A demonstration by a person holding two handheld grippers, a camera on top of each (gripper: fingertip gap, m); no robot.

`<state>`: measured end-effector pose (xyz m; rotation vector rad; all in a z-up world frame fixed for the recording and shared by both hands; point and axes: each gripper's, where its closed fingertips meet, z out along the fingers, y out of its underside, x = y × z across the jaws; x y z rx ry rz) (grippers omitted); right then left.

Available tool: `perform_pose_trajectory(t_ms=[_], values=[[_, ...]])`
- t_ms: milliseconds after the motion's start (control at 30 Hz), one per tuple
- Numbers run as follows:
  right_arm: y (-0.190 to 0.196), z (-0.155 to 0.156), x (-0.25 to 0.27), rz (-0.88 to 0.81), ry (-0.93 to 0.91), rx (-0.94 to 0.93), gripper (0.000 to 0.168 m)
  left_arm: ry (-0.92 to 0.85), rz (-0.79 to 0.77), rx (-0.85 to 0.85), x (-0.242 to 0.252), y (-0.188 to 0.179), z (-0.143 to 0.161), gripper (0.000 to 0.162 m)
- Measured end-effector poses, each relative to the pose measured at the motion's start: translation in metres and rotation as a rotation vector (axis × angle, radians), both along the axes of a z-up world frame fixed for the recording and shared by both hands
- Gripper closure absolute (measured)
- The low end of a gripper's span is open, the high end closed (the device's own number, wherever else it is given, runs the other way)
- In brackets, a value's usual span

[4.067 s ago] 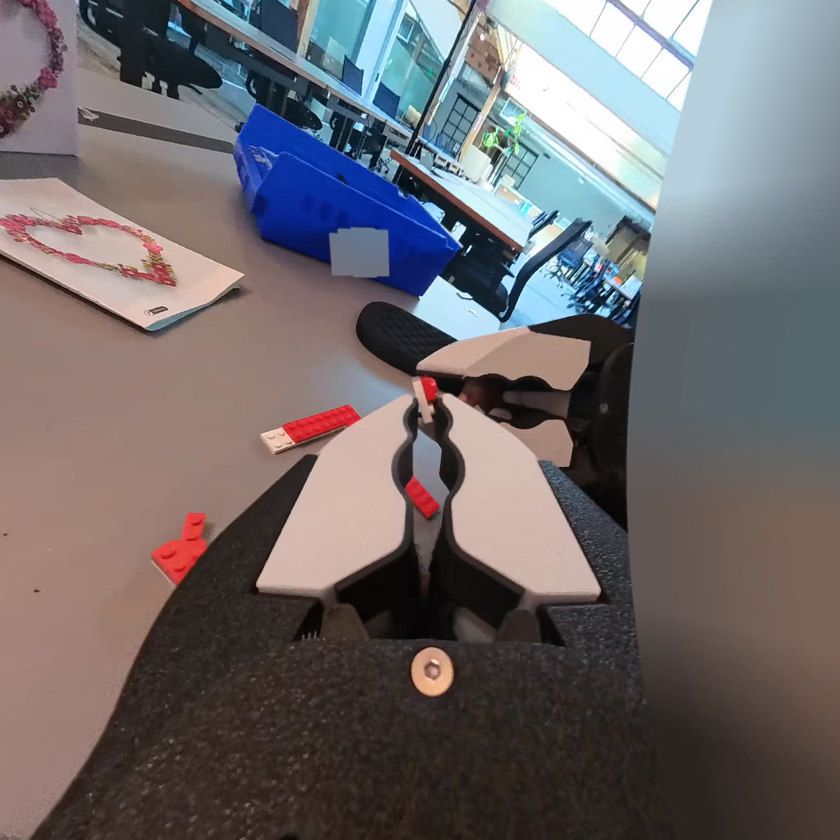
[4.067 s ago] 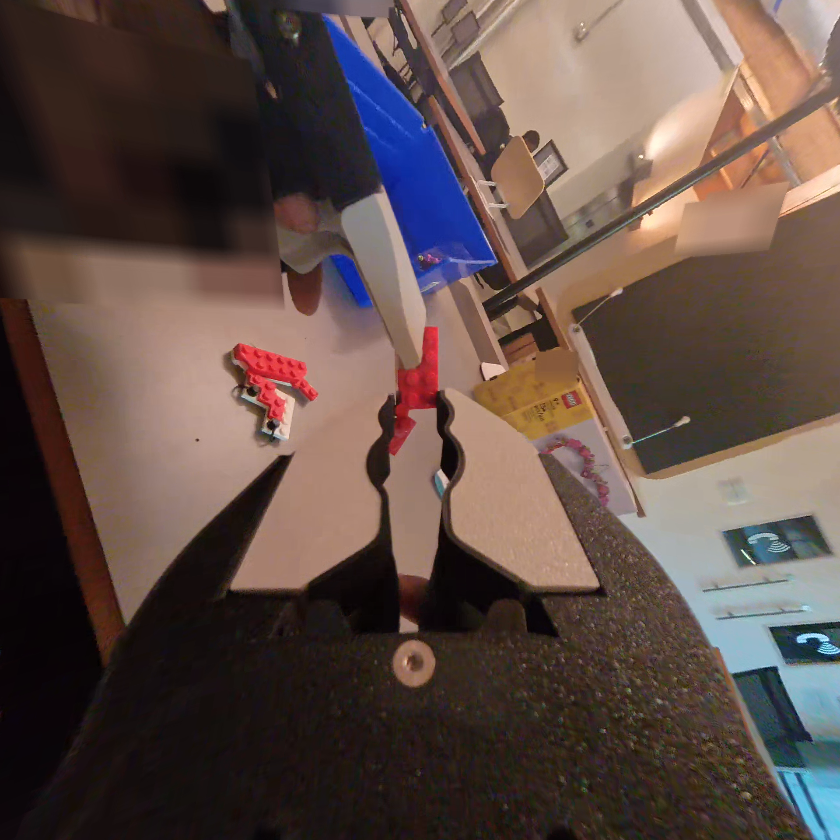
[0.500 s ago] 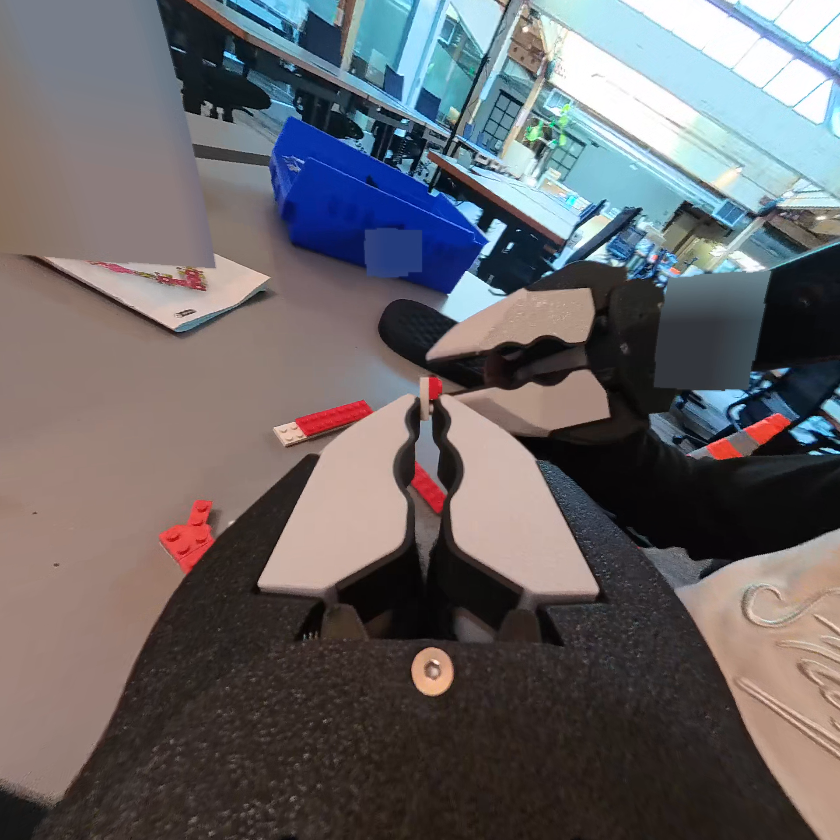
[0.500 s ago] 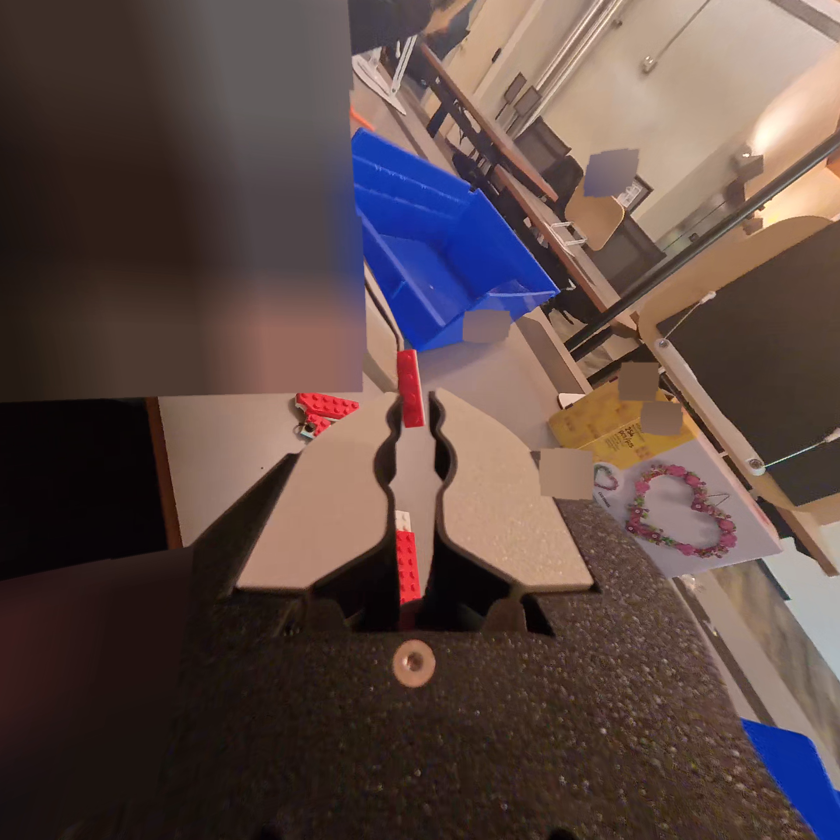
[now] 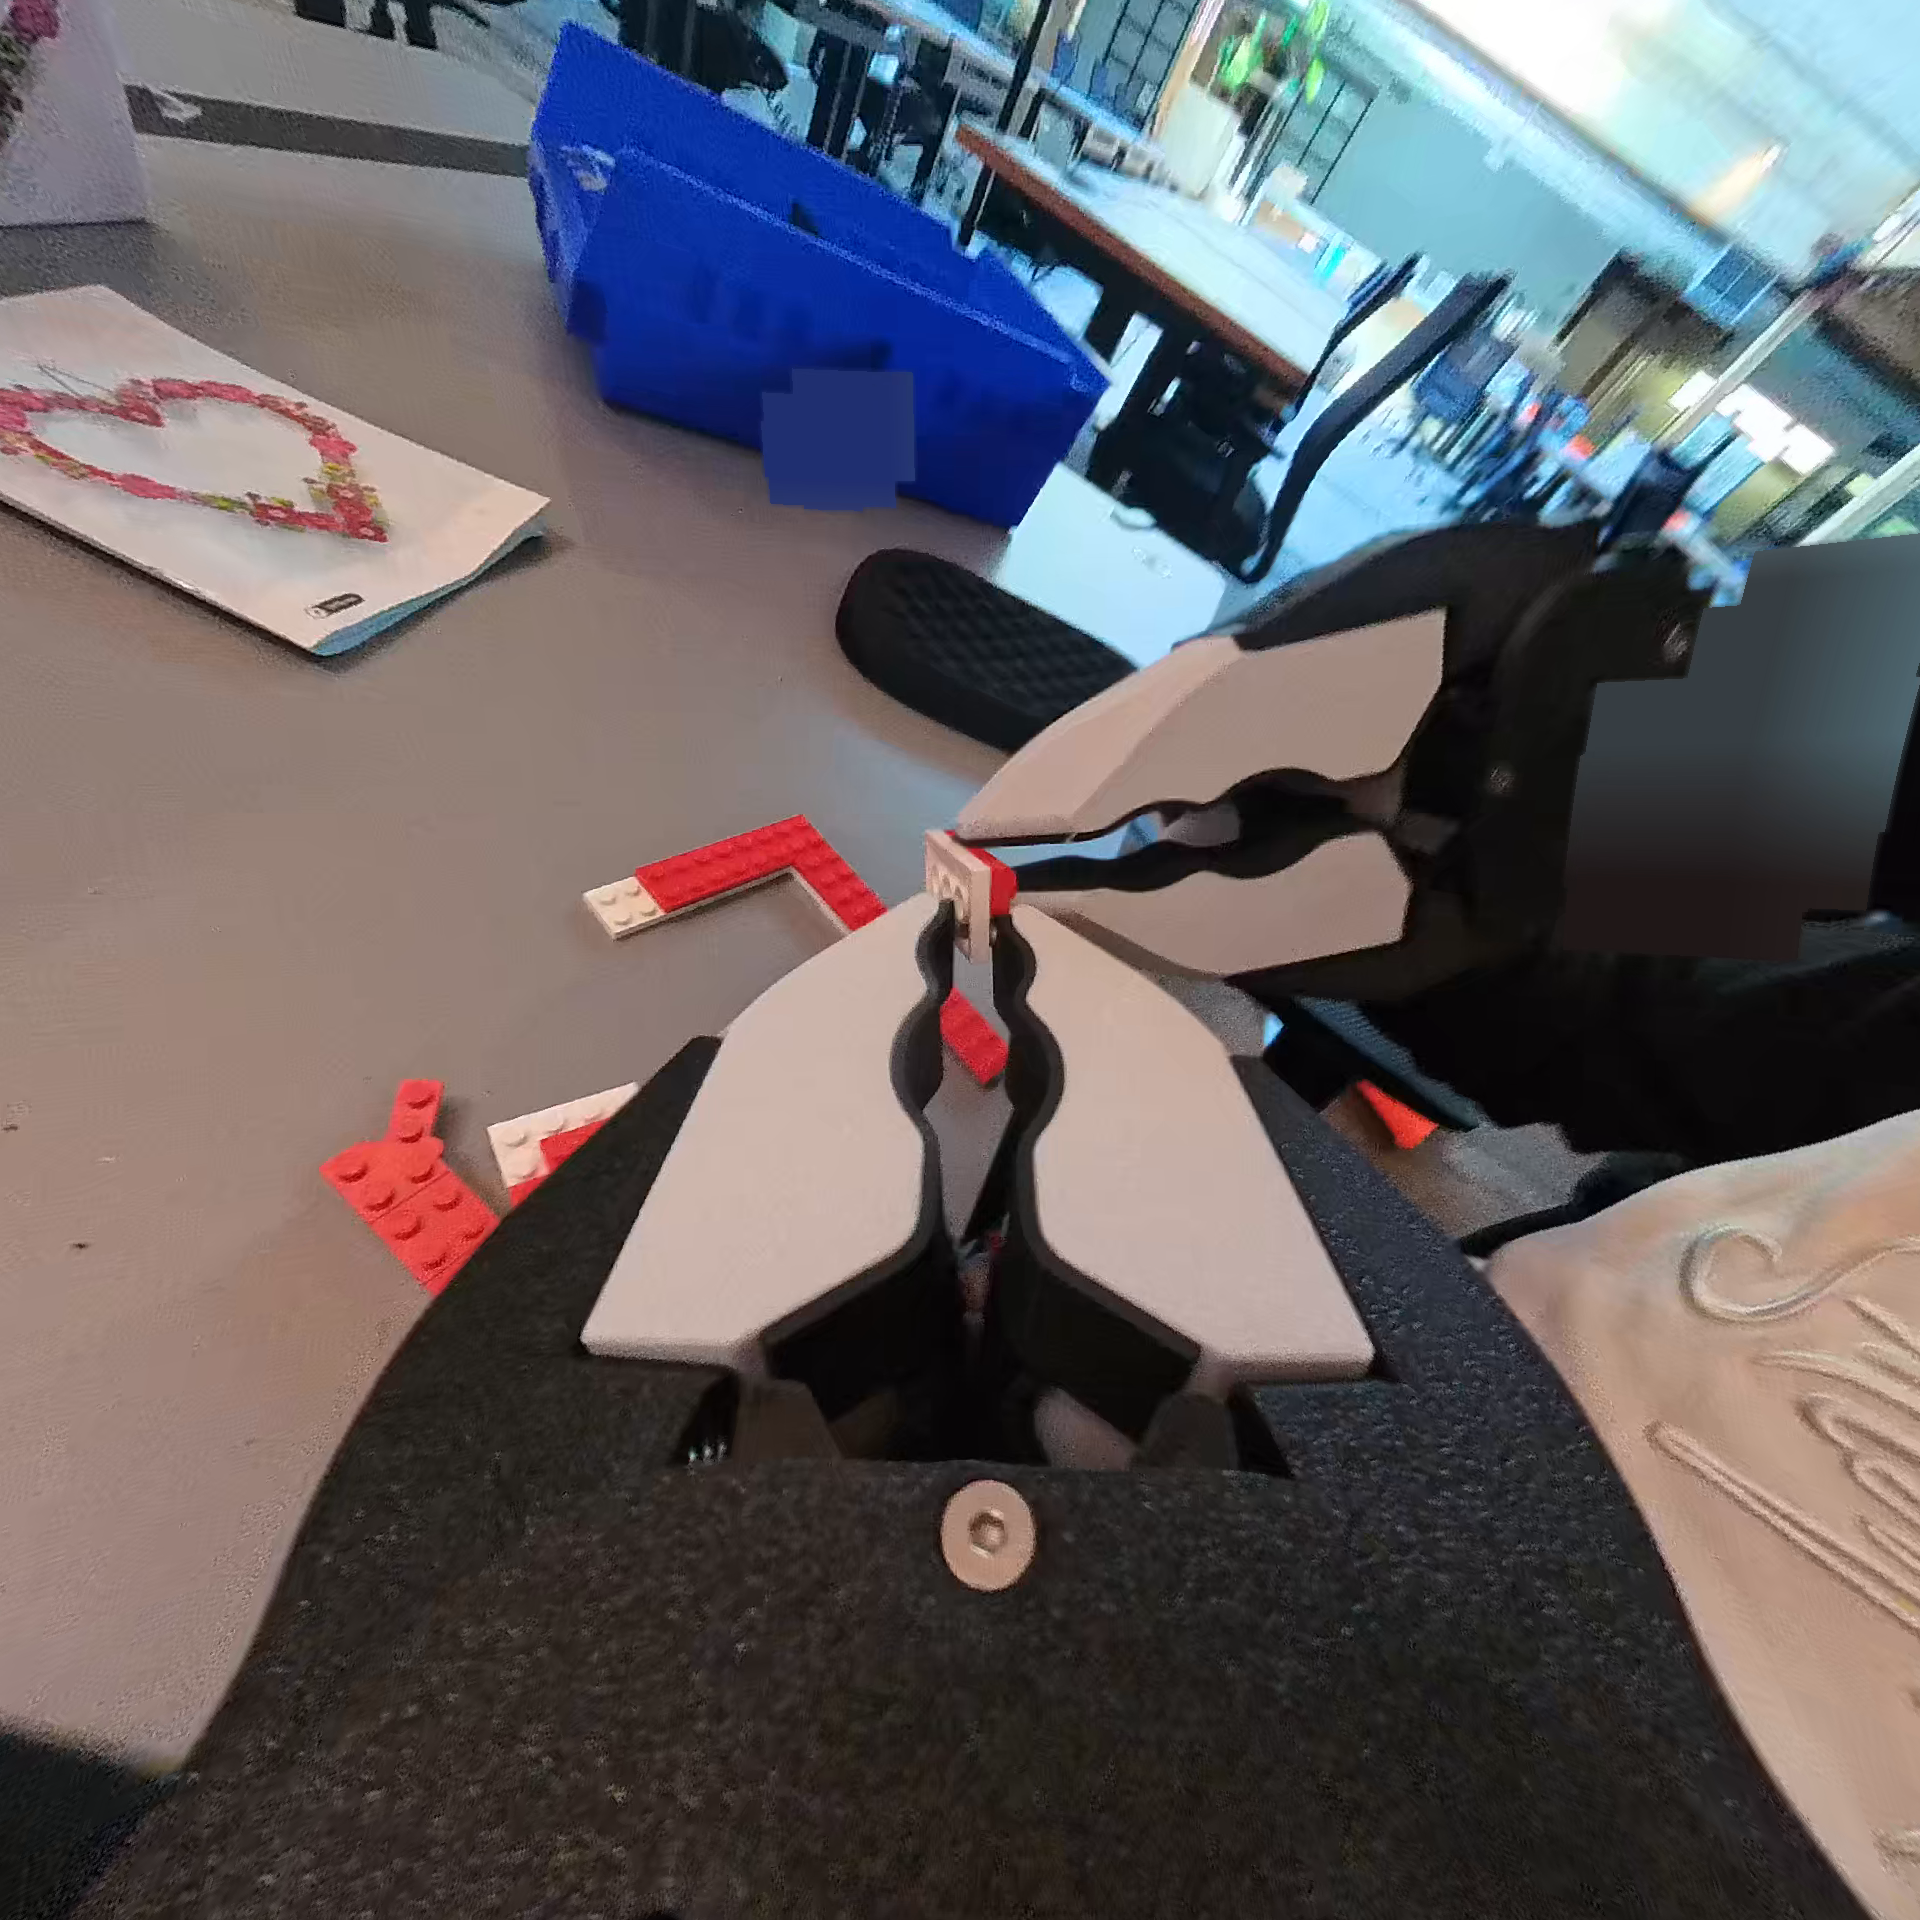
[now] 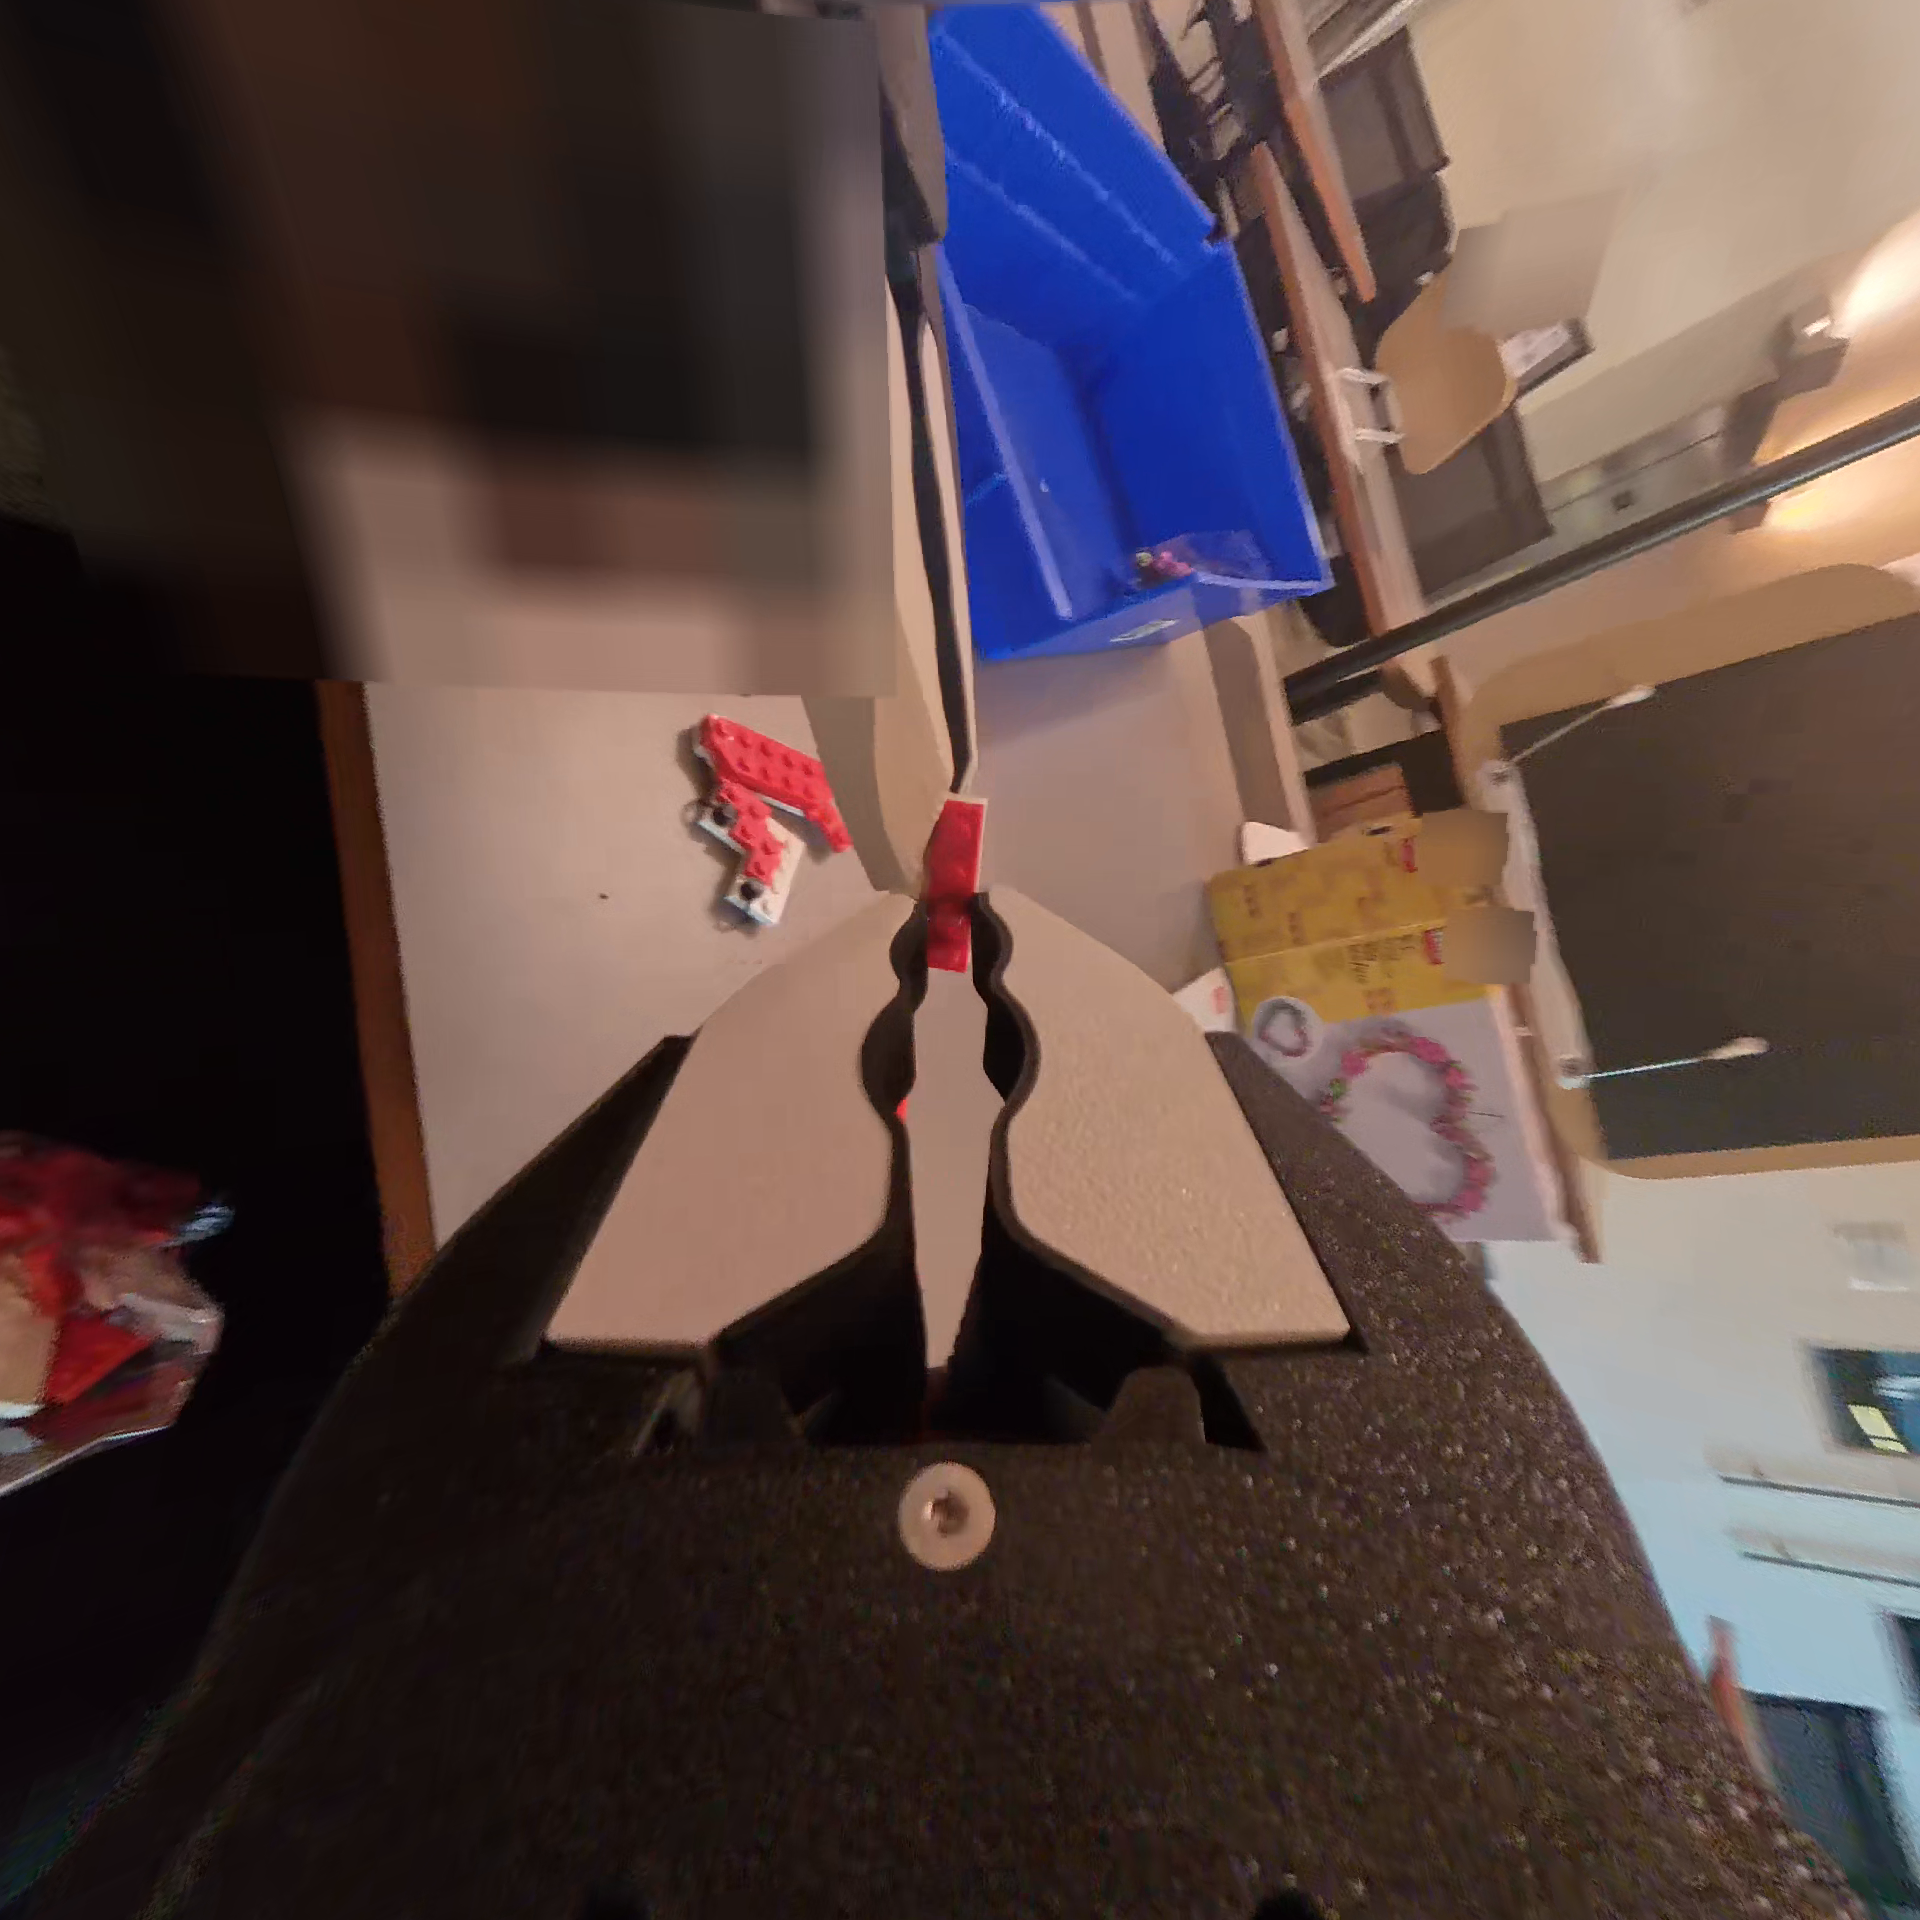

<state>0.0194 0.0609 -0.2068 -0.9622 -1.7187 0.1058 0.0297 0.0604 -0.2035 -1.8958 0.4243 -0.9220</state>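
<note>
My left gripper (image 5: 966, 925) is shut on a small red and white plate piece (image 5: 971, 883) and holds it above the grey table (image 5: 364, 790). My right gripper (image 5: 997, 868) comes in from the right and is shut on the red end of the same piece. In the right wrist view my right gripper (image 6: 948, 914) grips the red plate (image 6: 954, 842), and the left gripper (image 6: 961, 784) reaches down from the top and pinches its far white end. The two pairs of tips almost touch.
On the table lie a red L-shaped strip with a white end (image 5: 748, 862), red wedge plates (image 5: 410, 1195) and a red and white cluster (image 6: 764, 821). A blue bin (image 5: 790, 312), a heart booklet (image 5: 208, 457), a black pad (image 5: 966, 644) and a yellow box (image 6: 1340, 935) stand around.
My right gripper has moved left onto the piece in my left gripper, so both now grip it. Both views have tilted and shifted.
</note>
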Motion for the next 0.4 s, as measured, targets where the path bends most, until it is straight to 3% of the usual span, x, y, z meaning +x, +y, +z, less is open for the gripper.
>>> perform_pose_trajectory(t_ms=[33,67,167,233,300,400], values=[[-0.001,0.004,0.000,0.013,0.041,0.056,0.161,-0.056,-0.011,-0.004,0.000,-0.001,0.006,0.155],[-0.004,0.011,0.000,0.048,0.112,0.078,0.161,-0.105,-0.039,-0.008,0.000,-0.005,0.013,0.155],[-0.020,0.032,0.005,0.192,0.368,-0.144,0.165,-0.277,-0.107,-0.033,0.002,-0.015,0.032,0.157],[-0.026,0.046,0.001,0.241,0.477,-0.201,0.168,-0.096,-0.088,-0.073,0.013,-0.010,-0.001,0.158],[-0.009,0.044,-0.005,0.163,0.439,-0.178,0.168,-0.163,-0.081,-0.083,0.022,-0.009,-0.001,0.157],[0.004,0.032,0.000,0.185,0.415,-0.404,0.168,-0.159,-0.031,-0.026,0.001,-0.003,0.010,0.158]])
